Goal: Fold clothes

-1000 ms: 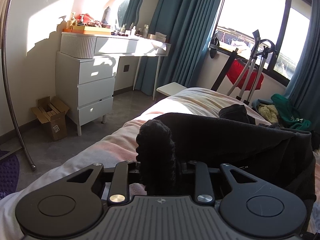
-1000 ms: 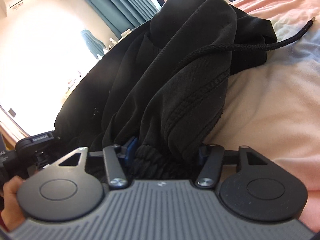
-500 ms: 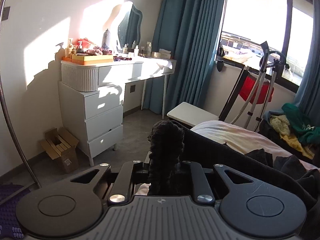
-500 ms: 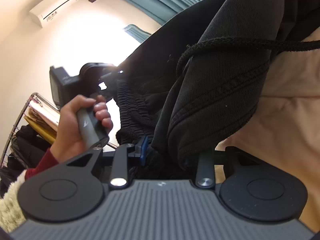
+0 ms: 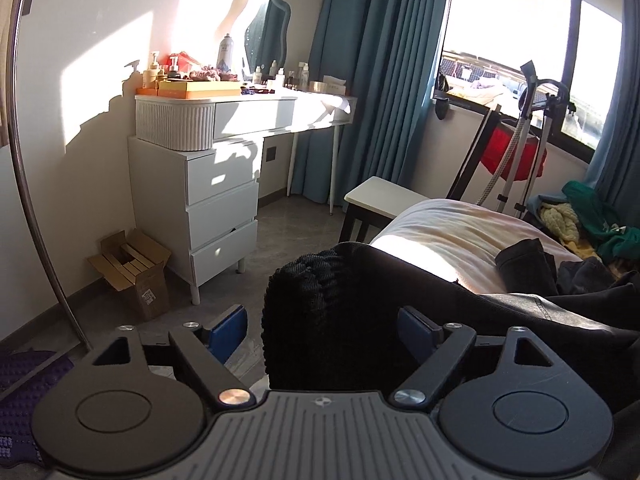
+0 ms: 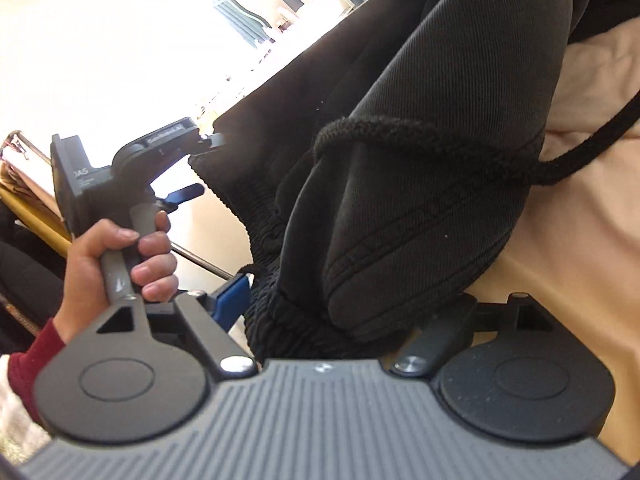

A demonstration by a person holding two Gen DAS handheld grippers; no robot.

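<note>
Held left gripper (image 5: 320, 322) and right gripper (image 6: 344, 308) open, black trousers' (image 6: 420, 200) waistband (image 5: 316, 280) loose between jaws beyond bed (image 5: 440, 224) edge; judged either releasing or about to clamp.

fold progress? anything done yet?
Done: no finished fold visible; the black garment lies bunched on the bed. In hand: its elastic band sits between the open left tool and right tool, neither clamping. Left: grasp, spread flat, fold; more clothes wait beyond the bed.
</note>
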